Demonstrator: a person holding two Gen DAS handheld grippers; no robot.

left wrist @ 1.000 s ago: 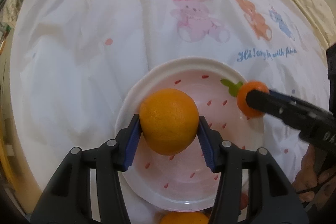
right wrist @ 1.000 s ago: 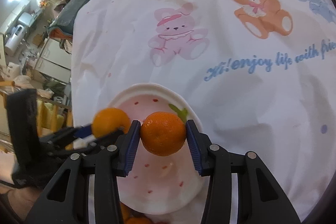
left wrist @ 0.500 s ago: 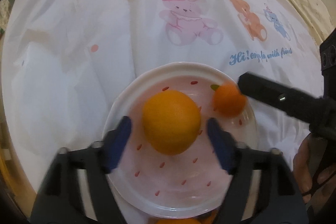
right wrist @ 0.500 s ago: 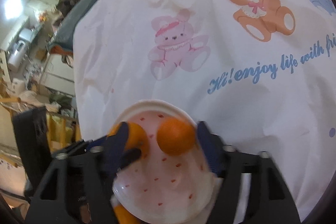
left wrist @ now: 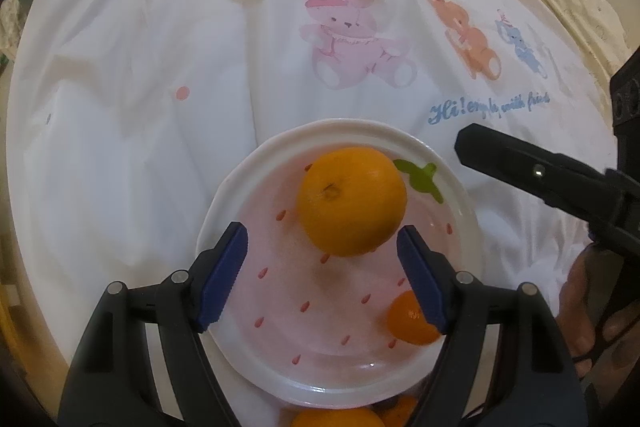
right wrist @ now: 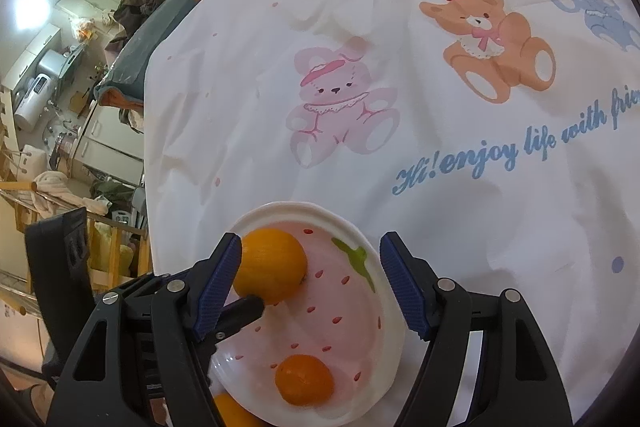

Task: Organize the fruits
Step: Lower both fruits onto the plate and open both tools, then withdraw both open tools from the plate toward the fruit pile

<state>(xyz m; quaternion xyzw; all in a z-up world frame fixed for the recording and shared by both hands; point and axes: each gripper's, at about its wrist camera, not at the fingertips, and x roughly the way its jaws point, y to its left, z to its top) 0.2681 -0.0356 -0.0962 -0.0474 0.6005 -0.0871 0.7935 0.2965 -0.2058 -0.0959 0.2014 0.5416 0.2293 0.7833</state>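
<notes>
A white plate with a pink strawberry pattern (left wrist: 240, 187) (right wrist: 384, 307) lies on the white cartoon-print cloth. A large orange (left wrist: 351, 201) (right wrist: 269, 266) rests on its far side. A small mandarin (left wrist: 410, 319) (right wrist: 304, 379) lies on its near side. My left gripper (left wrist: 322, 277) is open and empty, just behind the large orange. My right gripper (right wrist: 310, 283) is open and empty above the plate. The right gripper's finger (left wrist: 520, 167) shows at the right of the left wrist view.
More oranges lie just off the plate's near edge (left wrist: 332, 417) (right wrist: 232, 409). The cloth (left wrist: 160, 67) carries printed bears and blue lettering. Room clutter, a wooden rack and appliances (right wrist: 52, 107) stand beyond the cloth's left edge.
Both grippers opened and let go of their fruit. The large orange and the mandarin now lie on the plate. Both grippers have drawn back.
</notes>
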